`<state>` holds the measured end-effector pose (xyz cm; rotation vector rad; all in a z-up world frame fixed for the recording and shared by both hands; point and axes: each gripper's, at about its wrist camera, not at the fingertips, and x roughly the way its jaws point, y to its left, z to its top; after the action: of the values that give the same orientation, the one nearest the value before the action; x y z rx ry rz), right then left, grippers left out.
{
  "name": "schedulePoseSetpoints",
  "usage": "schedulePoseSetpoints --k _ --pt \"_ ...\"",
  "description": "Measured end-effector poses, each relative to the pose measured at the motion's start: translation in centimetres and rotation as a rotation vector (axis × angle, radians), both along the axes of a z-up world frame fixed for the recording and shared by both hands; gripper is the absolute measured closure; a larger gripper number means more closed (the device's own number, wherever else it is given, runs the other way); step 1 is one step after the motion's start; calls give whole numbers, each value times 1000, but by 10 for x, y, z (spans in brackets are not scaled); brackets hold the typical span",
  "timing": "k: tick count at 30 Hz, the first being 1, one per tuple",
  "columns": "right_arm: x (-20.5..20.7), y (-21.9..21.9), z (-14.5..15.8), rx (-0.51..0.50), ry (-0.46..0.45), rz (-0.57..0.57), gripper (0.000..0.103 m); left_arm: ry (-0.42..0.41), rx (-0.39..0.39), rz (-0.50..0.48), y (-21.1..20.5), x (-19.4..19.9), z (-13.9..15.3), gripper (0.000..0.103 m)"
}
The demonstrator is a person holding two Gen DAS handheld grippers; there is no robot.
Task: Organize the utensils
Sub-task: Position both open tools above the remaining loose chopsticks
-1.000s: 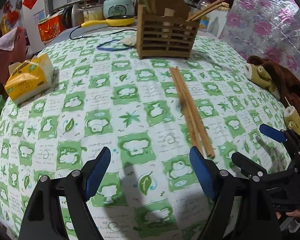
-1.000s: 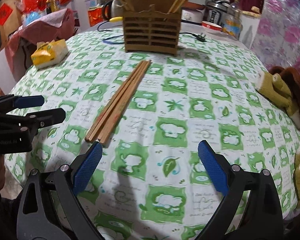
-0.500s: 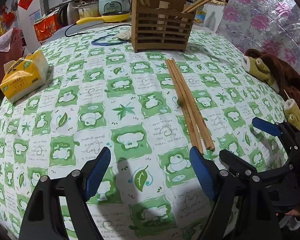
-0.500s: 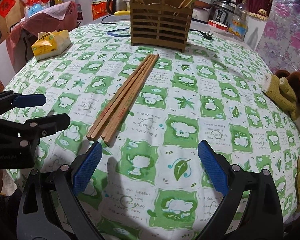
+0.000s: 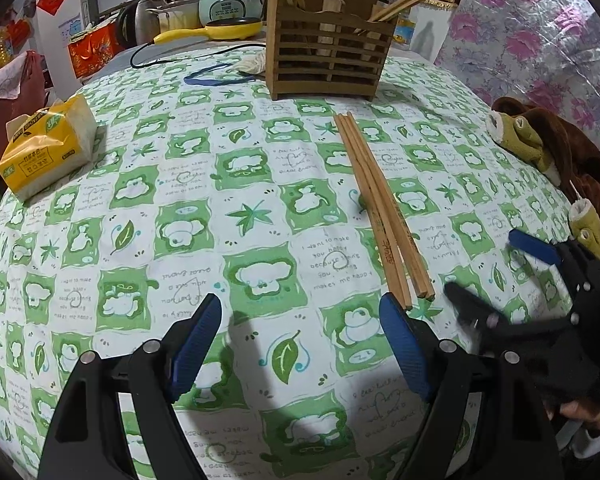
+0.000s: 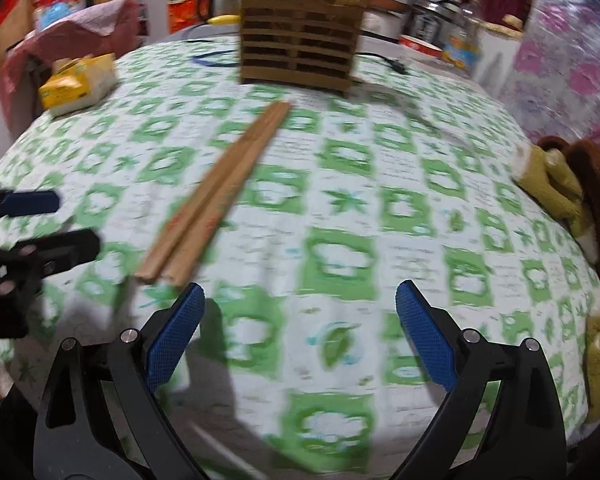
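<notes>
Two pairs of tongs are held low over the tabletop (image 5: pixel 100 208), which is covered with a green-and-white patterned cloth. The left tongs (image 5: pixel 300 344) are spread wide, nothing between their blue pads, and the right tongs (image 6: pixel 298 332) are likewise spread and empty. A bundle of wooden chopsticks (image 5: pixel 380 204) is laid flat on the cloth, its near ends just ahead of the left tongs' right-hand pad and its far ends pointed toward a slatted wooden utensil holder (image 5: pixel 328 60) at the far side of the tabletop. More chopsticks are seen standing in that holder. In the right wrist view, which is blurred, the same chopsticks (image 6: pixel 216 192) are found ahead and to the left, their near ends close to the left-hand pad. A yellow tissue pack (image 5: pixel 46 148) is set near the left edge, well apart from the chopsticks. Brown and olive plush slippers (image 5: pixel 540 140) are seen at the right edge.
</notes>
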<state>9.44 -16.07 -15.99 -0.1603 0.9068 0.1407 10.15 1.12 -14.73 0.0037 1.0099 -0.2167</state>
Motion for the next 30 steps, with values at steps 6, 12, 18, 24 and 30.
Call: schedulePoseSetpoints --k 6,12,18,24,30 --pt "0 -10 3 78 22 19 10 7 9 -19 -5 -1 -3 23" --pt "-3 18 -1 68 30 101 12 10 9 4 2 0 -3 23" --pt "1 16 -3 32 19 72 12 6 14 1 2 0 -2 23" --pt "13 -33 2 59 11 -105 12 5 14 -25 -5 0 -1 23" --pt "10 -49 8 85 -2 -123 12 12 35 -71 -20 -3 -8 23"
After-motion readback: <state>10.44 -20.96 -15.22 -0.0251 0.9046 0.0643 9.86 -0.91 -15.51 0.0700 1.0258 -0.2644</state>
